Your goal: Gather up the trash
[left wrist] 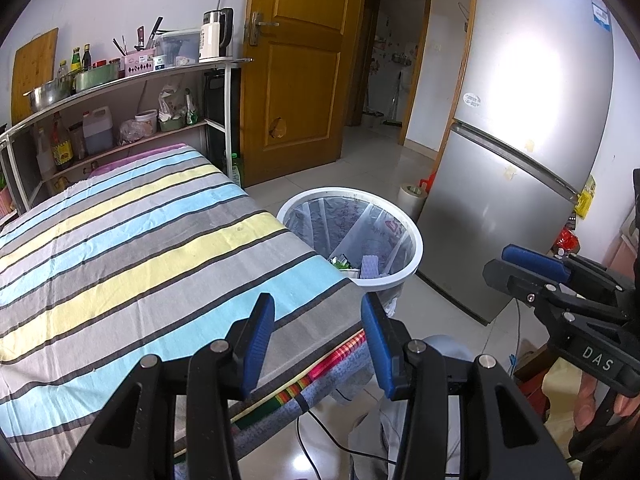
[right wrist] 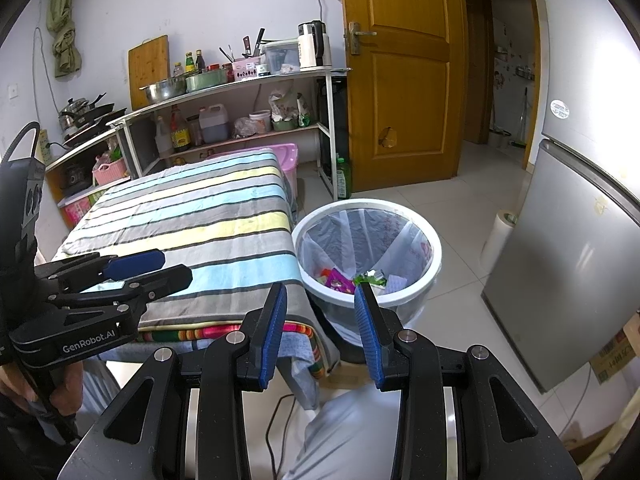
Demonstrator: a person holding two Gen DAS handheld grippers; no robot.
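Observation:
A white trash bin (left wrist: 416,258) with a plastic liner stands on the floor beside the table's right corner; it also shows in the right wrist view (right wrist: 436,256). Wrappers (right wrist: 340,280) and paper scraps (left wrist: 370,266) lie inside it. My left gripper (left wrist: 318,310) is open and empty above the striped tablecloth (left wrist: 140,240) near the table's front right corner. My right gripper (right wrist: 320,300) is open and empty, just in front of the bin. Each gripper shows from the side in the other's view, the right one (left wrist: 532,264) and the left one (right wrist: 136,266).
A silver fridge (left wrist: 520,160) stands right of the bin, a paper roll (right wrist: 498,236) at its foot. A shelf rack (right wrist: 240,112) with bottles, pots and a kettle lines the back wall. A wooden door (right wrist: 400,80) stands behind. Cables trail on the tiled floor (right wrist: 460,184).

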